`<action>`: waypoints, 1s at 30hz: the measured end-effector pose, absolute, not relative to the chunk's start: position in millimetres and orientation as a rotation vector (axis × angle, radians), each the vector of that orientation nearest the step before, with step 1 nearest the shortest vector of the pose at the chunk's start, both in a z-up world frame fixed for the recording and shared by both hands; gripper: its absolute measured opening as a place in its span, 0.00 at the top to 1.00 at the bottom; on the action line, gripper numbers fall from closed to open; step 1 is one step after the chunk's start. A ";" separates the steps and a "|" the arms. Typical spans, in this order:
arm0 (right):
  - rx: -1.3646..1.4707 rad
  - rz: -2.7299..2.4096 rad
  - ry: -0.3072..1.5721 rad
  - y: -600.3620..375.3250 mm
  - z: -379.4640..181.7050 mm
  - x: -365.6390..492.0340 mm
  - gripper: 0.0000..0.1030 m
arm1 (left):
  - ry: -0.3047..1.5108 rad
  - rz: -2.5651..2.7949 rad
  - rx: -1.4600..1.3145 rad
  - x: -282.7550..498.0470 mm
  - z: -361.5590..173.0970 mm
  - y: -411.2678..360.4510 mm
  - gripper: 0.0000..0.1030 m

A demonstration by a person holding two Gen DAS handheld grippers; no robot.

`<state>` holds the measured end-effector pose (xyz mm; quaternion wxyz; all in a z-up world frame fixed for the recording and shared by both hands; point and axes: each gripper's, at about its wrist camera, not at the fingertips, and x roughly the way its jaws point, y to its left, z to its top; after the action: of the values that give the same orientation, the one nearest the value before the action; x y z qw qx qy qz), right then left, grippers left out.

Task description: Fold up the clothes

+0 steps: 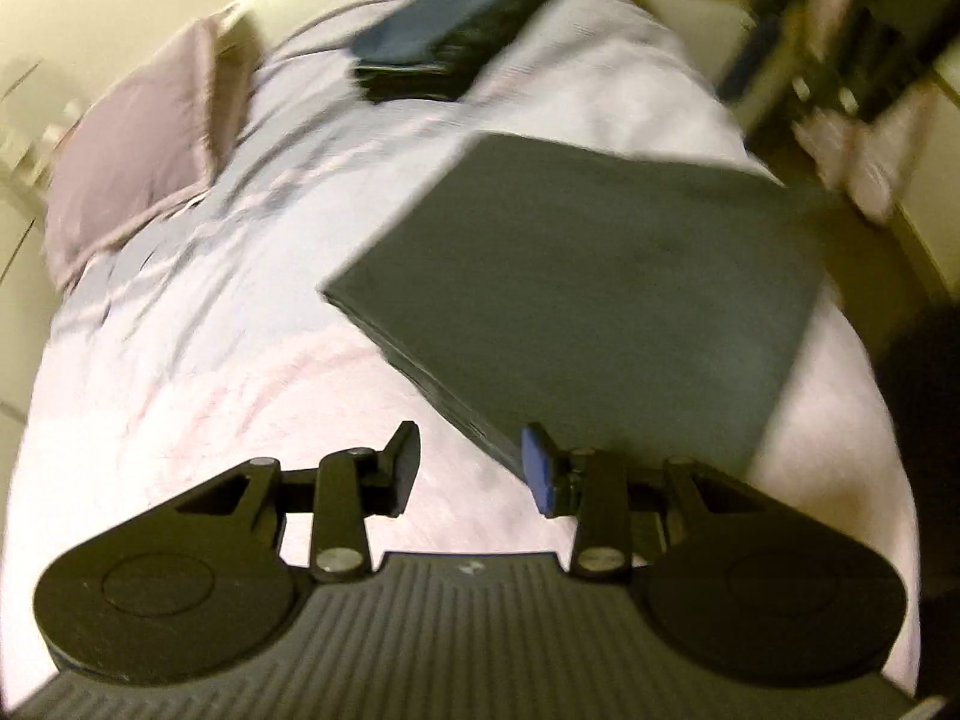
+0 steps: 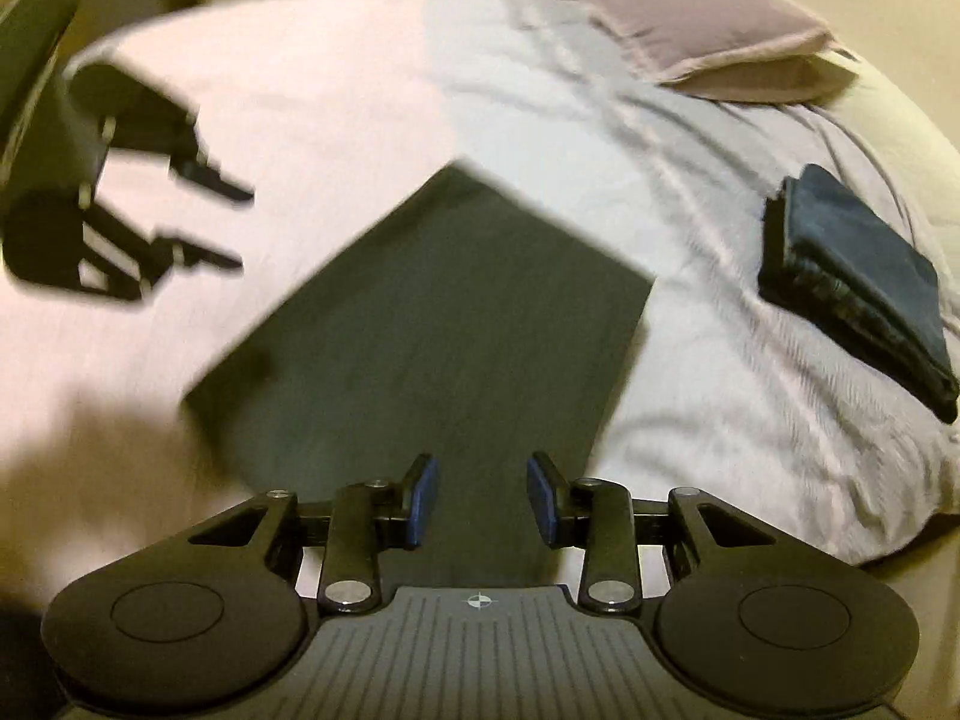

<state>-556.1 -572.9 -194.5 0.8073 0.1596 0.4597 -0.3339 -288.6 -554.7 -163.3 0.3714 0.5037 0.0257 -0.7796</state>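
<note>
the dark grey garment lies folded flat as a neat rectangle on the bed, apart from the navy folded stack near the pillow. left hand-held gripper and right hand-held gripper hover released, holding nothing, probably so the fold rests undisturbed.

I see a dark grey garment folded flat into a neat rectangle on the bed, turned so one corner points toward 12 o'clock in my right wrist view. A stack of folded dark blue clothes lies well apart from it at about 3 o'clock, edges layered; my left view puts the stack at 12 o'clock.
</note>
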 end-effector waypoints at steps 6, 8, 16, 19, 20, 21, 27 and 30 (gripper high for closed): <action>0.484 -0.762 0.912 -685.0 -218.7 -529.2 0.74 | 0.187 -1.961 1.288 -319.4 -179.8 -650.0 0.94; 0.503 -0.757 0.940 -713.5 -234.5 -521.1 0.74 | 0.258 -1.934 1.311 -326.4 -197.3 -676.9 0.97; 0.567 -0.691 1.024 -773.4 -278.4 -514.6 0.74 | 0.314 -1.908 1.404 -329.2 -247.2 -725.8 0.99; 0.597 -0.669 1.012 -780.3 -279.1 -522.6 0.74 | 0.363 -1.923 1.375 -324.9 -237.1 -728.3 0.99; 0.607 -0.662 1.008 -782.6 -279.4 -525.2 0.74 | 0.367 -1.932 1.360 -323.6 -230.5 -725.1 0.99; 0.611 -0.667 0.992 -778.1 -271.3 -529.5 0.74 | 0.375 -1.930 1.345 -321.8 -226.5 -725.5 0.99; 0.599 -0.627 0.955 -739.8 -250.1 -530.2 0.74 | 0.400 -1.924 1.343 -320.6 -243.5 -738.1 0.98; 0.588 -0.620 1.000 -711.6 -264.1 -535.4 0.74 | 0.404 -1.954 1.319 -318.7 -252.2 -743.3 0.97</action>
<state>-535.4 -711.6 -264.1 0.7914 0.2733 0.4645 -0.2884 -318.7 -743.3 -252.2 0.3660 0.5133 0.1570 -0.7602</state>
